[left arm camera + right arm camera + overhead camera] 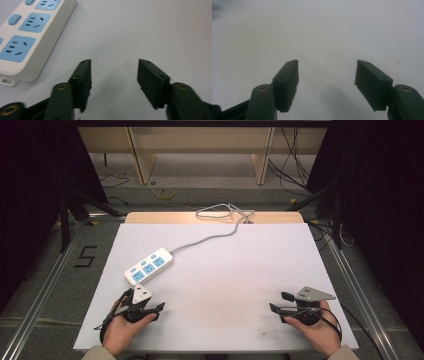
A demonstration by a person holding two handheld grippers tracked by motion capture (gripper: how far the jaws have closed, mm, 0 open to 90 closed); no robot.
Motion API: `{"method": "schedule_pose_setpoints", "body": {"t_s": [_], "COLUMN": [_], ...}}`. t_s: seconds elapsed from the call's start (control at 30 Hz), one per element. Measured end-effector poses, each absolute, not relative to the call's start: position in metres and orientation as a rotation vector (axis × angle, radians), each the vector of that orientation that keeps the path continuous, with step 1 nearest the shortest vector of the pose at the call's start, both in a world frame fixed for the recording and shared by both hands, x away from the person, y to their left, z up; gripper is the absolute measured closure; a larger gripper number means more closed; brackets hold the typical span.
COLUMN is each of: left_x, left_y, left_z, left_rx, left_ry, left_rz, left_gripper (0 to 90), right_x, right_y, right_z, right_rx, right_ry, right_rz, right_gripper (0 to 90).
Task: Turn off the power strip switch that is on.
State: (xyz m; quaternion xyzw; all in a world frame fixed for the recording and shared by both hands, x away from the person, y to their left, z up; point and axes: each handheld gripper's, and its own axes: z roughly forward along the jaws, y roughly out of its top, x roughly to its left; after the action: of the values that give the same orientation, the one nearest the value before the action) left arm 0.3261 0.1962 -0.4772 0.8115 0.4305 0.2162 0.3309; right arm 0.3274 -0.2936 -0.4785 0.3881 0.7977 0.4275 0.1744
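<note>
While both hands rest low at the near edge of the white counter (235,265), the left hand-held gripper (156,309) lies at the near left with its jaws spread and nothing between them. In the left gripper view the two black jaws stand well apart over bare surface, their pads (85,77) touching nothing. Just beyond that gripper, on its far side, lies the power strip (149,266), a white bar with three blue socket faces and small blue switches, set at a slant on the left half of the counter, its near end close to the gripper but apart from it. From its far end a grey cord (210,237) runs toward the far edge of the counter and ends in a loose tangle there; where it goes after that is hard to make out.

At the near right, the right hand-held gripper (276,302) points left toward the middle of the counter, well apart from the power strip. Its jaws are likewise spread wide, and the right gripper view shows plain white surface between them.
</note>
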Motion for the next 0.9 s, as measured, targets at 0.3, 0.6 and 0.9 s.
{"method": "schedule_pose_setpoints", "body": {"t_s": [0.3, 0.6, 0.9], "left_x": [0.322, 0.321, 0.322], "left_y": [0.2, 0.197, 0.199], "left_z": [-0.47, -0.467, -0.463], "left_rx": [2.169, 2.192, 2.175], "left_ry": [1.118, 1.136, 1.173], "left_rz": [0.626, 0.591, 0.568], "left_gripper": [89.3, 89.6, 89.7], "right_x": [0.326, 0.326, 0.326], "right_y": [-0.292, -0.292, -0.291], "right_z": [-0.478, -0.479, -0.479], "right_rx": [1.087, 1.086, 1.079], "right_ry": [2.264, 2.269, 2.275], "right_rz": [1.208, 1.209, 1.204], "right_gripper": [36.8, 36.8, 36.7]}}
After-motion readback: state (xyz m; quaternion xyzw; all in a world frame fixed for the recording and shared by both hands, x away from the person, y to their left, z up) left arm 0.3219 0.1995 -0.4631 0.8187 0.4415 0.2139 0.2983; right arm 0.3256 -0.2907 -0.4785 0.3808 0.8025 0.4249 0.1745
